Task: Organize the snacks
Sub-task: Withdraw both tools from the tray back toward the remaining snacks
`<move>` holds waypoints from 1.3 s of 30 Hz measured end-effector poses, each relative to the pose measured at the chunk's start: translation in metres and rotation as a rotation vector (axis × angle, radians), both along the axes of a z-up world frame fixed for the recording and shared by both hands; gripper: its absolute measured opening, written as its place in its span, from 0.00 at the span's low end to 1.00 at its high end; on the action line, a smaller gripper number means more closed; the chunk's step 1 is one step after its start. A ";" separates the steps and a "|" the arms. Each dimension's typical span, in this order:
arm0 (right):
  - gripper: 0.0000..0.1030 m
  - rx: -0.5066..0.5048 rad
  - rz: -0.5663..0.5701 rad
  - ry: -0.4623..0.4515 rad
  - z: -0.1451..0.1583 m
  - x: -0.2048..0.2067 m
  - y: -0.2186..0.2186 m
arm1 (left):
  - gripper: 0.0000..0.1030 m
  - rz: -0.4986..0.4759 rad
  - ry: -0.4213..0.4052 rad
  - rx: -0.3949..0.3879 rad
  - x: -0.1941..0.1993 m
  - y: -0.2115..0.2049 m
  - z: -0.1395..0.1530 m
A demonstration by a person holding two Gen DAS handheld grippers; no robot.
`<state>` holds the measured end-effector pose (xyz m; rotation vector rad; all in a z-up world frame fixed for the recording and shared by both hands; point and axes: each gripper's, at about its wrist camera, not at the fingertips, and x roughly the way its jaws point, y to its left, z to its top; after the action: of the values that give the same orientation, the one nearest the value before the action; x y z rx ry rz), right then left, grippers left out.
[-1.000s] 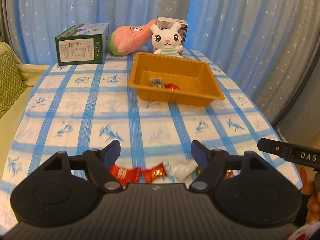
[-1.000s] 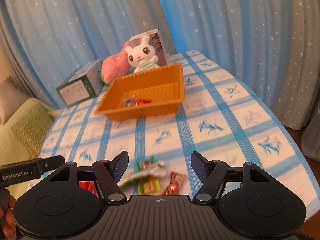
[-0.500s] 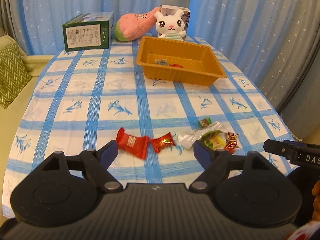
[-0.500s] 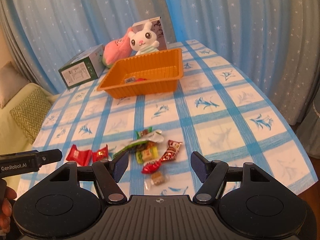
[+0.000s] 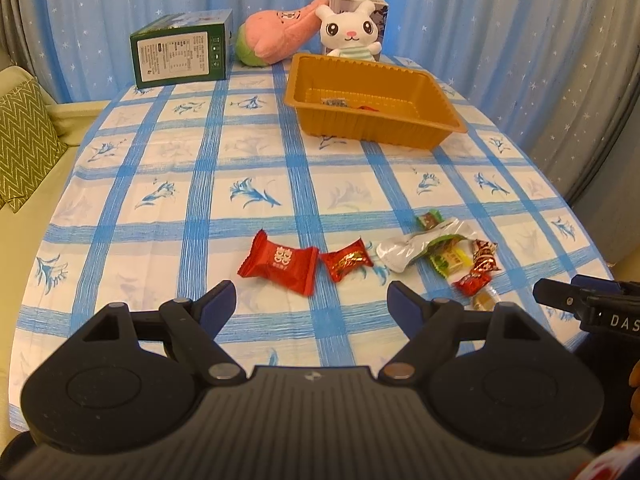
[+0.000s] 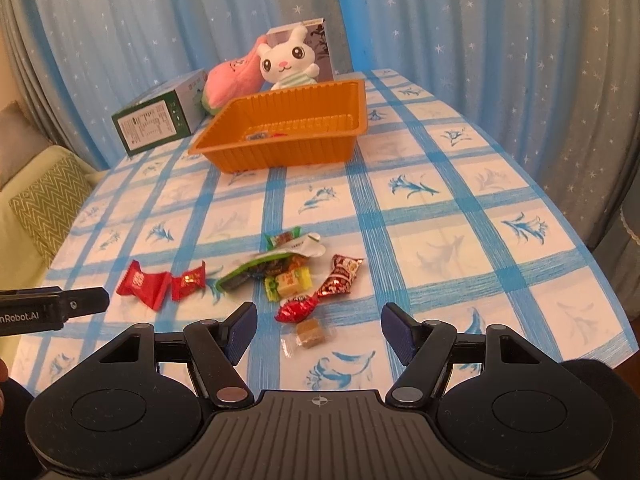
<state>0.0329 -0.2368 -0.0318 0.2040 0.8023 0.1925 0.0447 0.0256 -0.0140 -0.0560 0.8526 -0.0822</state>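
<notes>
An orange plastic tray (image 5: 376,136) (image 6: 280,156) stands at the far middle of the checked table with two small snacks in it. Loose wrapped snacks lie near the front edge. A red packet (image 5: 280,266) (image 6: 142,284) and a small red candy (image 5: 346,264) (image 6: 188,280) are on the left. A white-and-green wrapper (image 5: 424,246) (image 6: 272,264) is heaped with several small candies on the right. My left gripper (image 5: 312,298) hangs open just short of the red packet. My right gripper (image 6: 319,320) is open above a brown candy in clear wrap (image 6: 310,330).
A green box (image 5: 180,56), a pink plush (image 5: 276,36) and a white rabbit plush (image 5: 352,32) stand behind the tray before blue curtains. A sofa with a zigzag cushion (image 5: 24,140) lies left of the table. The table's edge (image 6: 580,360) curves away on the right.
Both grippers have drawn back from the tray toward the near edge. The loose snacks, half hidden under the fingers a second ago, now lie in full view ahead of the fingertips.
</notes>
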 end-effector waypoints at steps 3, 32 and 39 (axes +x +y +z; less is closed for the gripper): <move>0.67 -0.010 -0.002 0.009 -0.008 0.001 0.001 | 0.78 -0.001 0.009 0.003 0.001 0.002 -0.005; 0.43 -0.165 0.124 0.003 -0.072 0.033 0.043 | 0.78 -0.073 0.083 -0.011 0.031 -0.012 -0.045; 0.34 -0.184 0.136 -0.010 -0.071 0.032 0.044 | 0.78 -0.096 0.088 -0.011 0.032 -0.019 -0.047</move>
<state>0.0645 -0.1933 -0.1032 -0.0251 0.8195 0.2460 0.0764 0.0064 -0.0612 -0.0296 0.9428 -0.1756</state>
